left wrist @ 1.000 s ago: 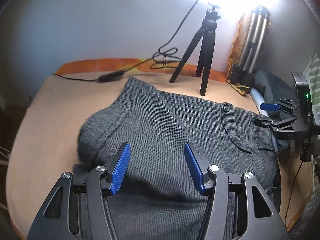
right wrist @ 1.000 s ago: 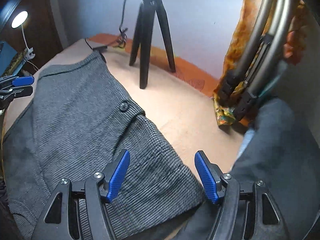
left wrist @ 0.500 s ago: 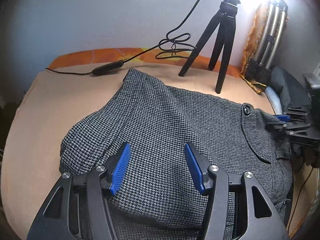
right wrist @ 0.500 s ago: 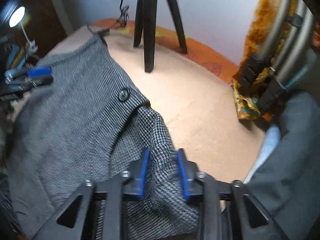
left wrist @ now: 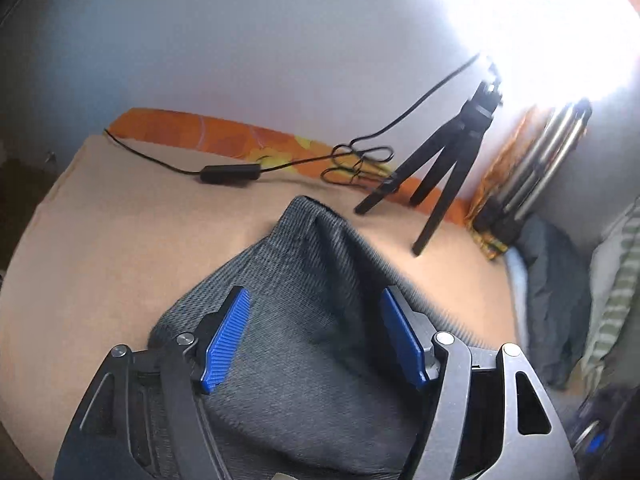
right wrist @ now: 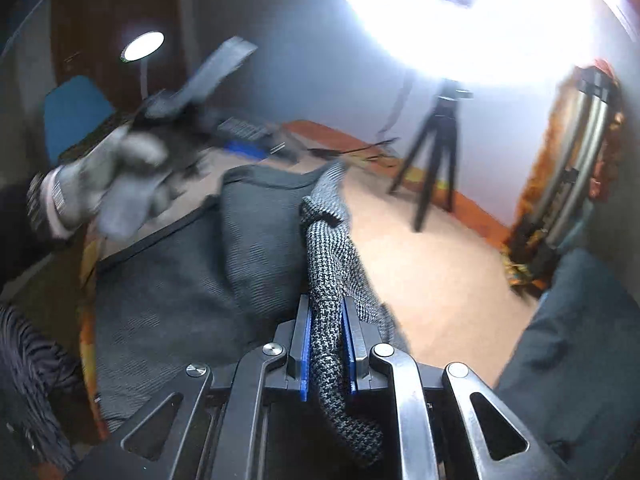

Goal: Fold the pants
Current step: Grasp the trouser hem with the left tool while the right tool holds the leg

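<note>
The grey houndstooth pants (left wrist: 304, 280) lie bunched on the tan table (left wrist: 120, 232). My left gripper (left wrist: 316, 340) is open, its blue pads (left wrist: 226, 340) spread just above the cloth, holding nothing. My right gripper (right wrist: 327, 344) is shut on a bunched edge of the pants (right wrist: 328, 264) and holds it lifted off the table, so the cloth hangs folded over itself. The left gripper and the gloved hand holding it (right wrist: 120, 184) show blurred at the left of the right wrist view.
A black tripod (left wrist: 444, 184) stands on the table's far side, with a black cable and switch (left wrist: 230, 174) to its left. Folded metal stands (left wrist: 540, 168) lean at the right wall. Dark clothing (left wrist: 556, 300) lies at the right edge. A bright lamp glares above.
My right gripper has closed fully on the pants edge and lifted it up and toward the left. My left gripper stayed open and rose; the cloth bunched under it.
</note>
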### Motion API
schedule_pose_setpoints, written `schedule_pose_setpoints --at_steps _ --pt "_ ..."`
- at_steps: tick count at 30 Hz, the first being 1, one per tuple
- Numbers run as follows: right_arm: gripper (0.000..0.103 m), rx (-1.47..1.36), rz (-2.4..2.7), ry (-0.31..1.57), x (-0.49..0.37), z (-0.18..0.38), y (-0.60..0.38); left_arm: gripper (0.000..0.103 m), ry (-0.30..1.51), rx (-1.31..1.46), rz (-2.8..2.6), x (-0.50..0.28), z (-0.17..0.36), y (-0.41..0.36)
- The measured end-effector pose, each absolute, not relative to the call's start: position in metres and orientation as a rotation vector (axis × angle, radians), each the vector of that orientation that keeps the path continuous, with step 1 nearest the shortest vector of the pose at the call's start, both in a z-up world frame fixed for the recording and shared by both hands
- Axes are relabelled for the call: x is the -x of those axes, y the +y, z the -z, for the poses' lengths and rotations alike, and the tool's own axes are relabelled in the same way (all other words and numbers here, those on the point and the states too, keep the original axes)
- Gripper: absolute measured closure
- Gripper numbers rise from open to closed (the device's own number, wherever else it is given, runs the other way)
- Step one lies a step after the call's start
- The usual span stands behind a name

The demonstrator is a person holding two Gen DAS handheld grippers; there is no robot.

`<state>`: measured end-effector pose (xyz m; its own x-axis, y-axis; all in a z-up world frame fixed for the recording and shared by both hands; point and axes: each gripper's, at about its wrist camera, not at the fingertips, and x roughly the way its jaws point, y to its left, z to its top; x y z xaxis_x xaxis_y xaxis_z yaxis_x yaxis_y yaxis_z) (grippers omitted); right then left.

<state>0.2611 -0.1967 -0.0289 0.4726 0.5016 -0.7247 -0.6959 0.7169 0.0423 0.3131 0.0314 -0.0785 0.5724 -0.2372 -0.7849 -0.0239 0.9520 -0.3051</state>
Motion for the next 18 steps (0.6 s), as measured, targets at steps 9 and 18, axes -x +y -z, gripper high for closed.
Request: schedule_pose_setpoints --at_steps 9,18 --pt "0.091 0.318 -0.768 0.787 -0.22 0.042 -0.182 0.035 1.067 0.356 0.171 -0.335 0.098 0.003" --pt "0.091 0.329 -0.76 0.788 -0.21 0.05 -0.185 0.035 1.132 0.309 0.138 -0.354 0.11 -0.021"
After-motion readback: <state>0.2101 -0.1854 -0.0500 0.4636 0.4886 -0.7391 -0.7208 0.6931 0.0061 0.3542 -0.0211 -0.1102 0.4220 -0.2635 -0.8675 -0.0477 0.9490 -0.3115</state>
